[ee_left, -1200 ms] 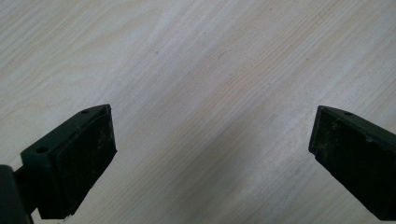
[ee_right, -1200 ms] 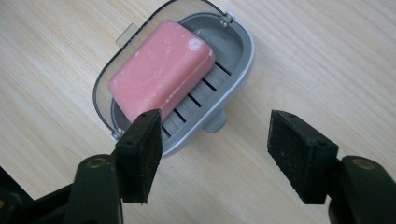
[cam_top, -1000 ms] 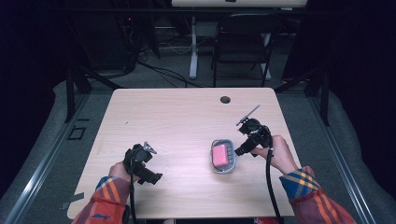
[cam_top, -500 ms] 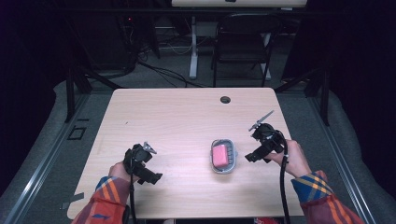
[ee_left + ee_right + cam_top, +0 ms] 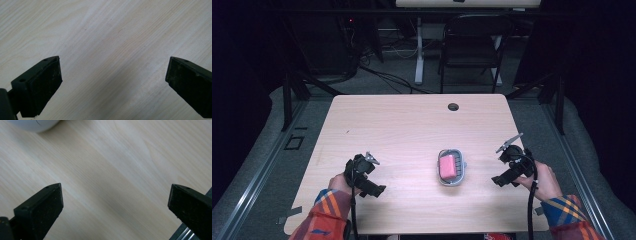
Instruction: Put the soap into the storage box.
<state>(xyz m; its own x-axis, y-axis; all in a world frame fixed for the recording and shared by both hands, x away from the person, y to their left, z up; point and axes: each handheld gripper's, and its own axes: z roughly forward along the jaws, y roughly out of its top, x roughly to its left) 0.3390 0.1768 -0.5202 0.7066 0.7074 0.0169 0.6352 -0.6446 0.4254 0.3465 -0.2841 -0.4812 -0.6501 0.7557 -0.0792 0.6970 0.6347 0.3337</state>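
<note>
— Soap, a pink rectangular bar [image 5: 448, 167], sits in the grey plastic dish [image 5: 462, 170] mid-table, untouched.
— And the right gripper [image 5: 503, 165]?
— Well apart from it near the wooden table [image 5: 412, 125] edge, jaws just spread wide, nothing between.
— Left gripper [image 5: 374, 175]?
— Jaws apart over bare wood.

A pale rounded dish [image 5: 37, 125] is cut off by the top edge of the right gripper view. In the high view, the bench's [image 5: 412, 125] near edge is cropped.

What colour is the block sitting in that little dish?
Pink, seen best in the high view: the block lies in a grey dish.
</note>
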